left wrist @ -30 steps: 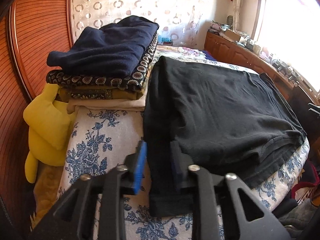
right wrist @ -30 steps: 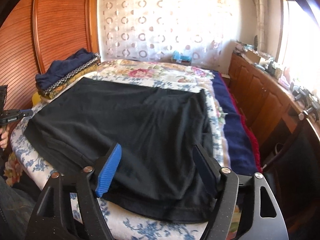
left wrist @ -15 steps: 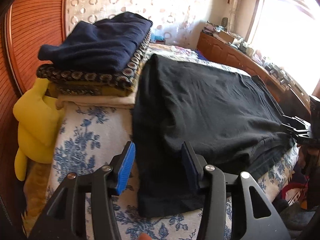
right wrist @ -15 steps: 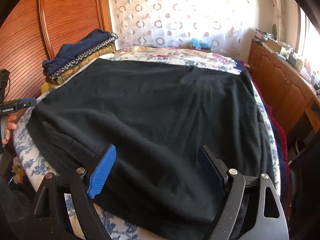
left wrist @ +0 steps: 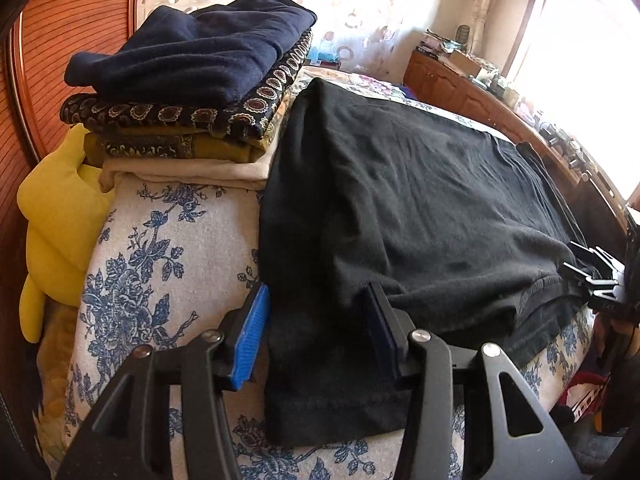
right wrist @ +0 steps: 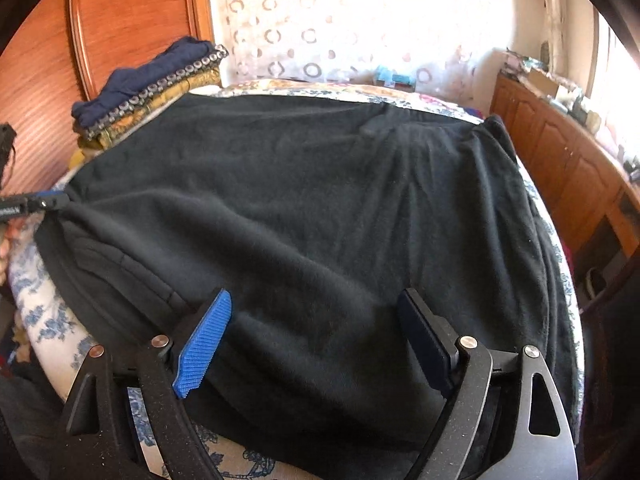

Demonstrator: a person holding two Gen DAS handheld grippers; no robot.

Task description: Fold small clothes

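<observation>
Left gripper (left wrist: 316,332) popped its jaws apart from nearly closed, now straddling the near corner of the black garment (left wrist: 420,208). Right gripper (right wrist: 316,340) dropped lower over that garment and spread wider too.

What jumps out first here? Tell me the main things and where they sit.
A large black garment lies spread over most of the flowered bedspread, filling the middle of both views. A stack of folded clothes, dark blue on top, sits beside it near the wooden headboard. Both the left gripper and the right gripper hover open over the garment's near edge.
</observation>
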